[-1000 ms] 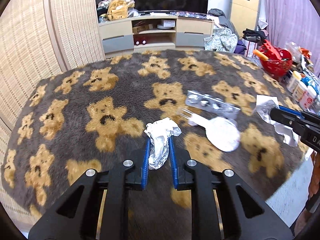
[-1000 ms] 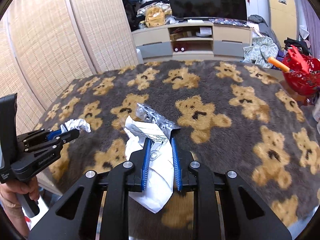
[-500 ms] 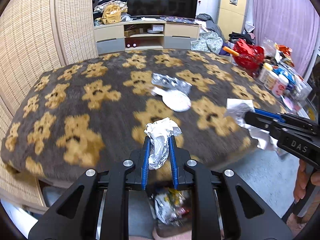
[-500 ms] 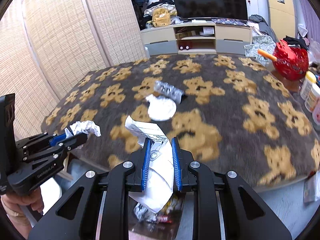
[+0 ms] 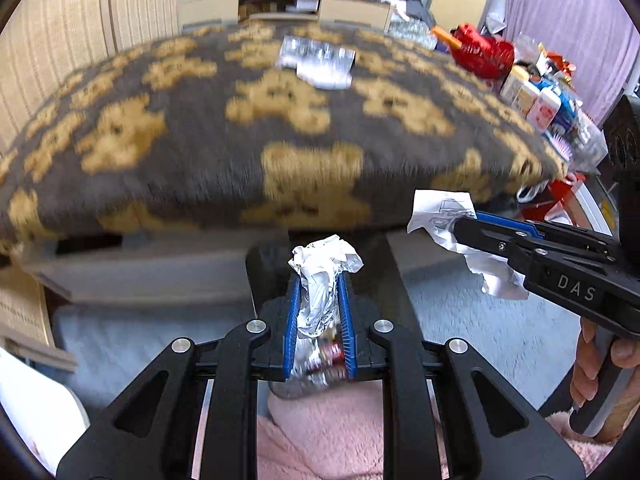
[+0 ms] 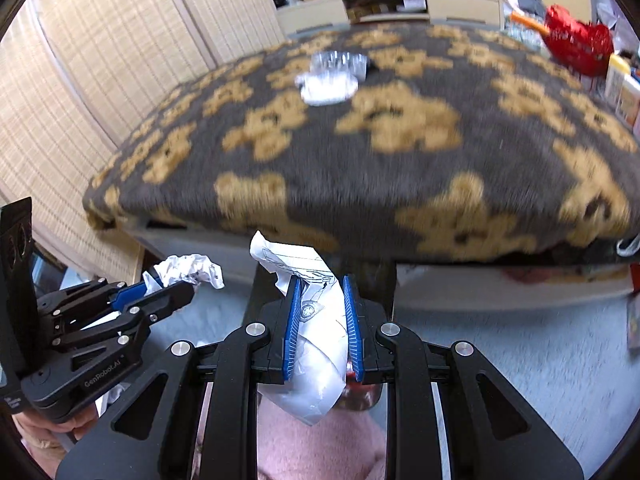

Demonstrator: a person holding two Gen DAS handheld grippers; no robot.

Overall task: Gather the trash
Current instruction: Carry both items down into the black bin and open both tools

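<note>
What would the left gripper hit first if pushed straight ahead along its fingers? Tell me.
Most likely the front edge of the bear-patterned blanket on the bed, which fills the view past the crumpled foil clamped in the left gripper. Motion blur leaves depth uncertain.

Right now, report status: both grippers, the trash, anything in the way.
Left gripper shut on foil wad. Right gripper shut on printed paper wrapper. Both off the bear blanket, over the bin. Blister pack left on blanket. Nothing blocking.

A bear-patterned blanket [image 5: 208, 128] lies before a TV cabinet [image 6: 400, 4], red basket [image 6: 580, 42] aside.
</note>
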